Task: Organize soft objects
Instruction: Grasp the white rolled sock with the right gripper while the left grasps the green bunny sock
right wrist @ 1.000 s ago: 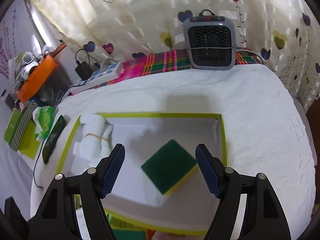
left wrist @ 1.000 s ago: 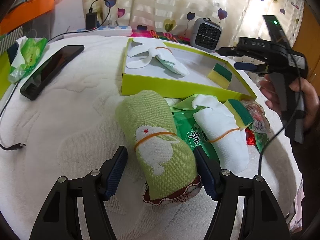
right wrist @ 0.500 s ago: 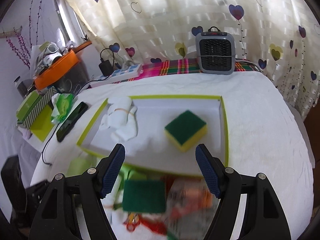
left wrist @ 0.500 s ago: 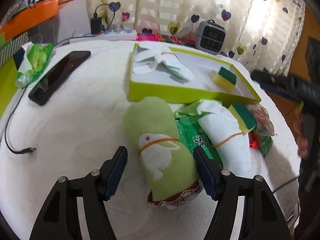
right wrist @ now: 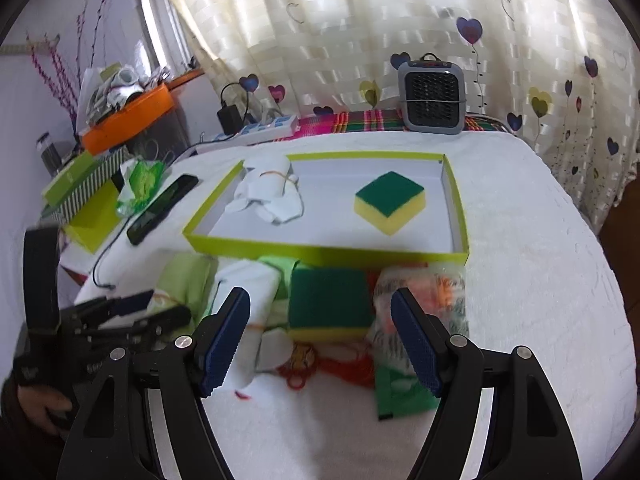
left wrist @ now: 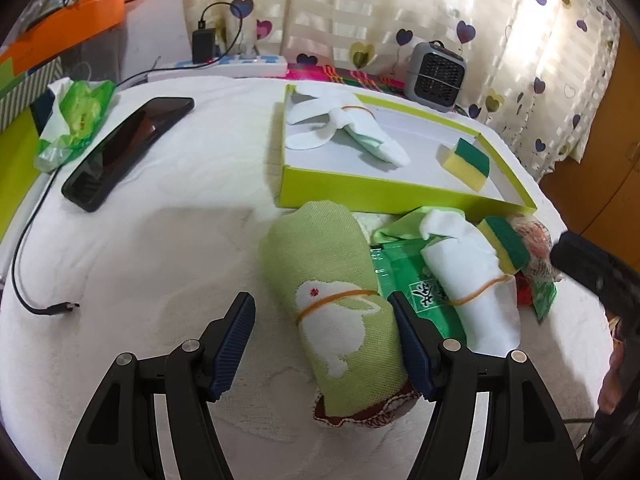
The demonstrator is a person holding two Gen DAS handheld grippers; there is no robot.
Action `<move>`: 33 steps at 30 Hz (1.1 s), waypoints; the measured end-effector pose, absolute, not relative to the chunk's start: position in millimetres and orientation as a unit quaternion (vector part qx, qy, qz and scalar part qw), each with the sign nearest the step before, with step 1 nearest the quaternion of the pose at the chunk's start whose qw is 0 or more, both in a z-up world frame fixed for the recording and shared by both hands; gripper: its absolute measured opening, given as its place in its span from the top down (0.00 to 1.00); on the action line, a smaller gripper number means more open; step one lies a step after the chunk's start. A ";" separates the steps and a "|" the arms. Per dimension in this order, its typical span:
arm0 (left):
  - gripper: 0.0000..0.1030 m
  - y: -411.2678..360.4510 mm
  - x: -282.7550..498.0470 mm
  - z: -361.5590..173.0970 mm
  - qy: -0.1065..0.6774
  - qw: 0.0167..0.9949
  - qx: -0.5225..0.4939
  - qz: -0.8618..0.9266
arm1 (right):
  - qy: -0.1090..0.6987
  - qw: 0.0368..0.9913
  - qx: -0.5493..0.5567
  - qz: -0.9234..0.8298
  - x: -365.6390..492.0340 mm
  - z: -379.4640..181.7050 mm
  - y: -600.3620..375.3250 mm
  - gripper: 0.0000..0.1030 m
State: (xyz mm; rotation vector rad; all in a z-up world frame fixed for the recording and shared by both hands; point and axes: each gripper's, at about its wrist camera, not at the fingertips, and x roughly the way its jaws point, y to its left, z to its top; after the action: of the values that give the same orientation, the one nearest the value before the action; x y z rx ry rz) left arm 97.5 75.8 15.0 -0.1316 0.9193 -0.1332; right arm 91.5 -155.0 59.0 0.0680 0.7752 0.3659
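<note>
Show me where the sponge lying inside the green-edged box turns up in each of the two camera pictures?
Left wrist view: sponge in the box's right end, upper right of picture.
Right wrist view: same sponge just above centre, in the box's right half.
Shared landmark: the grey fan heater behind the box.

The tray [right wrist: 454,204] keeps bare floor between its sponge [right wrist: 389,203] and white bundle [right wrist: 270,194]; its low wall fronts a crowded pile, green towel roll [left wrist: 334,292] touching, perhaps, the packet [left wrist: 416,280]; the phone [left wrist: 128,152] lies well apart.
</note>
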 end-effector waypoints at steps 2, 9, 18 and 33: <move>0.34 76.8 97.4 15.0 0.442 0.892 -0.065 -0.064 | 0.375 0.909 0.019 0.180 85.5 57.7 -147.1 0.29; 0.44 89.3 93.1 15.4 0.439 0.892 -0.077 -0.079 | 0.372 0.906 -0.033 0.201 70.1 50.0 -110.8 0.29; 0.47 103.3 86.4 15.3 0.437 0.892 -0.081 -0.084 | 0.382 0.897 -0.046 0.219 72.2 38.2 -83.9 0.29; 0.46 105.8 96.4 12.5 0.446 0.881 -0.101 -0.119 | 0.419 0.890 -0.064 0.170 90.4 21.0 -73.4 0.52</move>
State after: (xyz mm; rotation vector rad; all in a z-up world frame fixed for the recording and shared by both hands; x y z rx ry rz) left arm 96.4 105.8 12.5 -0.2112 0.9293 -0.2473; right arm 90.4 -73.4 21.0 -0.1330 0.8703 0.3538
